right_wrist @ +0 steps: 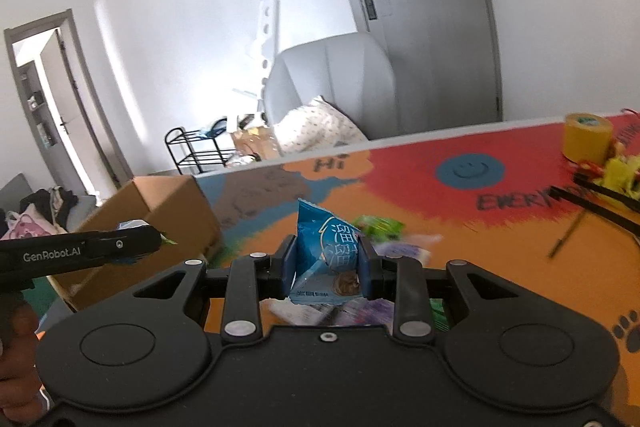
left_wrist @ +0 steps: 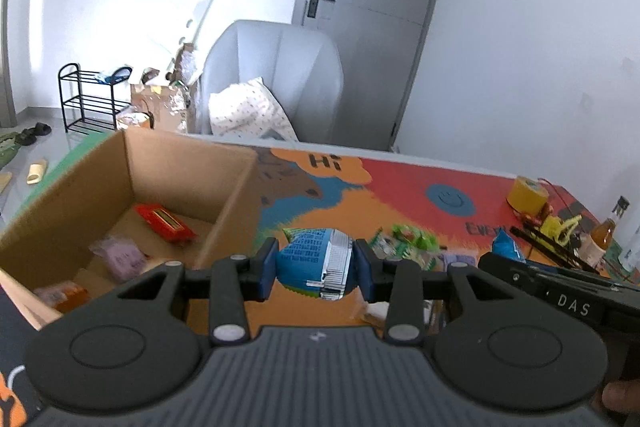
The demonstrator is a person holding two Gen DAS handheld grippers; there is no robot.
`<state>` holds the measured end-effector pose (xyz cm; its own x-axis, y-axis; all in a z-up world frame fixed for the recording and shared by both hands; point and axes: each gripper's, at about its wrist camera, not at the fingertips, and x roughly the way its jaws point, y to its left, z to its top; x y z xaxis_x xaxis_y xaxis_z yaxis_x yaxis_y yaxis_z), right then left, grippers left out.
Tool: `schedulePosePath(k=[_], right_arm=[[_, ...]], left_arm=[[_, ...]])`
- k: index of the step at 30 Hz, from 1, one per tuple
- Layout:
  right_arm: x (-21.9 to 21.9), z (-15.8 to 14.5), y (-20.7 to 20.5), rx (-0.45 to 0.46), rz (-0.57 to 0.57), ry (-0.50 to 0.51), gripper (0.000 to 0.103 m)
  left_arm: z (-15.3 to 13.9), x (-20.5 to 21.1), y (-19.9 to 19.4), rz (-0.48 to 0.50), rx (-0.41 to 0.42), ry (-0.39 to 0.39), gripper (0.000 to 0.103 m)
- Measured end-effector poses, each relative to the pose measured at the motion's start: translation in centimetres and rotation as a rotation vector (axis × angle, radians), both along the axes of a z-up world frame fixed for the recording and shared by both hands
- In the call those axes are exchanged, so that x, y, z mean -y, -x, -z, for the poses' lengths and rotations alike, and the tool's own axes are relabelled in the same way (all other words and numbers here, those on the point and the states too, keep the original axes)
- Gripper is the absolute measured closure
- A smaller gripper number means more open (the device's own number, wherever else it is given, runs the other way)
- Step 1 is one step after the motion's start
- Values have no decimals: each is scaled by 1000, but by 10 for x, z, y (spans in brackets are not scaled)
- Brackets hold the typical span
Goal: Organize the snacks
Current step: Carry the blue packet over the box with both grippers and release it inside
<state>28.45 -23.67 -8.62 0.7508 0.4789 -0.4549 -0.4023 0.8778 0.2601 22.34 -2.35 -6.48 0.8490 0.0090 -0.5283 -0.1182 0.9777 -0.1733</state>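
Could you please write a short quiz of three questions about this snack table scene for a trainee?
1. True or false: both grippers hold a blue snack packet.
2. Where does the red packet lie? A) in the cardboard box B) on the mat C) on the chair
3. Fill in: the yellow tape roll stands on the ____ side of the mat, seen from the right wrist.

Key: 1 true: the left gripper and the right gripper each have their jaws shut on a blue packet. 2 A. 3 right.
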Motion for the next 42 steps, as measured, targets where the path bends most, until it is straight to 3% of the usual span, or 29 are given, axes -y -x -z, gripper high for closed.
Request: schedulePosePath(k=[13, 33, 42], right_arm=[[-50, -19, -6, 15, -113, -47, 74], [-139, -37, -12, 37, -259, -12, 74], [-164, -41, -16, 35, -312, -7, 74]], left_arm=[[-18, -53, 8, -103, 44, -8, 64], [-12, -126, 8, -233, 23, 44, 64], [-9, -143, 15, -280, 3, 66, 59]])
